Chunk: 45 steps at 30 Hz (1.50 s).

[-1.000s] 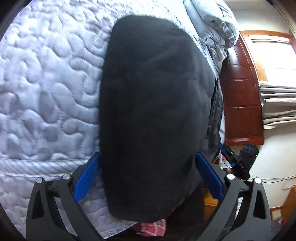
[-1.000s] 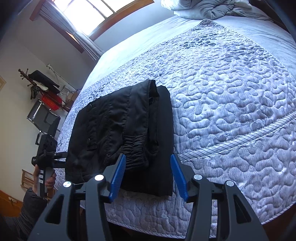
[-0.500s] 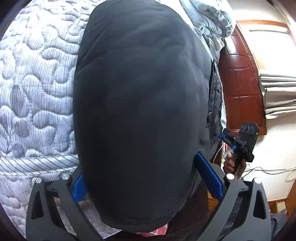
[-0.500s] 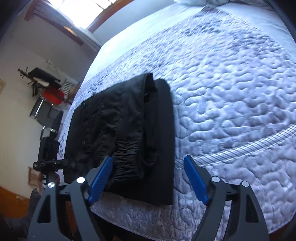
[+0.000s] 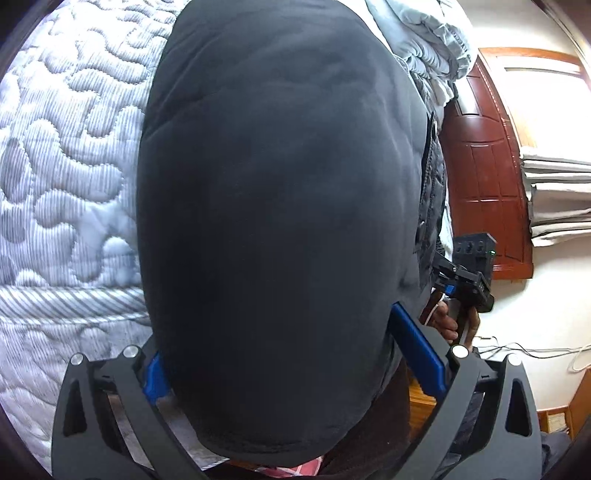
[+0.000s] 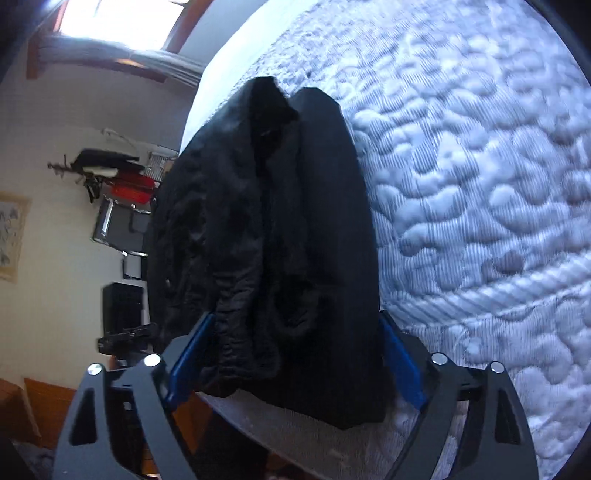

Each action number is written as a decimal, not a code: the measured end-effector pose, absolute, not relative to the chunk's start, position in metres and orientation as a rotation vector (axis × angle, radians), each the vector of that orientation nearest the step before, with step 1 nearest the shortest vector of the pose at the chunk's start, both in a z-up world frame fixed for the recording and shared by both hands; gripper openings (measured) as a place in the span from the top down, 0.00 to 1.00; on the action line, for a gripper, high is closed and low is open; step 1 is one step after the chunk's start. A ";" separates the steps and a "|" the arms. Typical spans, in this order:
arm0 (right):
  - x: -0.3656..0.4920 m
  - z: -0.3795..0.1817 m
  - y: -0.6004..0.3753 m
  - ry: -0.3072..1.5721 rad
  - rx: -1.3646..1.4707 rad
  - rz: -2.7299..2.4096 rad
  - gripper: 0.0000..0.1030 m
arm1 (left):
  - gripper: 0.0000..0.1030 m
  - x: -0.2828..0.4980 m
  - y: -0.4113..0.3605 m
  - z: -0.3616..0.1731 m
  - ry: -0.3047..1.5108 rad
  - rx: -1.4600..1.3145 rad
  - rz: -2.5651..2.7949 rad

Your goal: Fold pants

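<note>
The left gripper (image 5: pixel 291 363) has its blue fingers (image 5: pixel 417 360) spread wide on either side of the near end of the black pants (image 5: pixel 280 206); whether the pads touch the cloth cannot be told. The right gripper (image 6: pixel 295 363) likewise has its fingers (image 6: pixel 400 363) spread apart, one at each side of the pants (image 6: pixel 266 236), at the end where gathered, crinkled fabric shows. The pants lie folded in a thick stack on the bed (image 5: pixel 62 155), near its edge, on a pale quilted cover (image 6: pixel 480 184) stitched in meandering loops. In the left view a smooth black panel fills most of the picture, and the right gripper (image 5: pixel 463 277) appears beyond the pants' right side, held in a hand (image 5: pixel 445 319). Crumpled grey bedding (image 5: pixel 424 33) sits at the far end of the bed, with a dark red wooden door (image 5: pixel 480 166) behind. The right view is blurred; a window (image 6: pixel 118 22) shows at upper left
</note>
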State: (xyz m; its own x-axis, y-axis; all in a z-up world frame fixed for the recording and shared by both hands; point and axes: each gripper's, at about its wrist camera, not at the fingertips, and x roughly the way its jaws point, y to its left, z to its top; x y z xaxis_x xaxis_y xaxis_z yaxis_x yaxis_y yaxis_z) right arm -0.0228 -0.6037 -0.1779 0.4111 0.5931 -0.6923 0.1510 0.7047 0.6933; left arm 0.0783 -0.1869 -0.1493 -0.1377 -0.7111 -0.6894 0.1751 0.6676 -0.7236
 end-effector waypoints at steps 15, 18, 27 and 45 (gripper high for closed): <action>-0.028 -0.157 -0.598 1.110 0.597 0.211 0.42 | 0.04 0.082 -0.218 -0.152 1.515 -0.463 -0.768; -0.032 -0.155 -0.609 1.111 0.615 0.227 0.35 | 0.04 0.087 -0.222 -0.145 1.513 -0.428 -0.768; -0.017 -0.137 -0.624 1.063 0.559 0.272 0.17 | 0.04 0.104 -0.213 -0.145 1.521 -0.415 -0.784; 0.032 -0.192 -0.648 1.166 0.775 0.455 0.07 | 0.03 0.141 -0.222 -0.172 1.612 -0.531 -0.885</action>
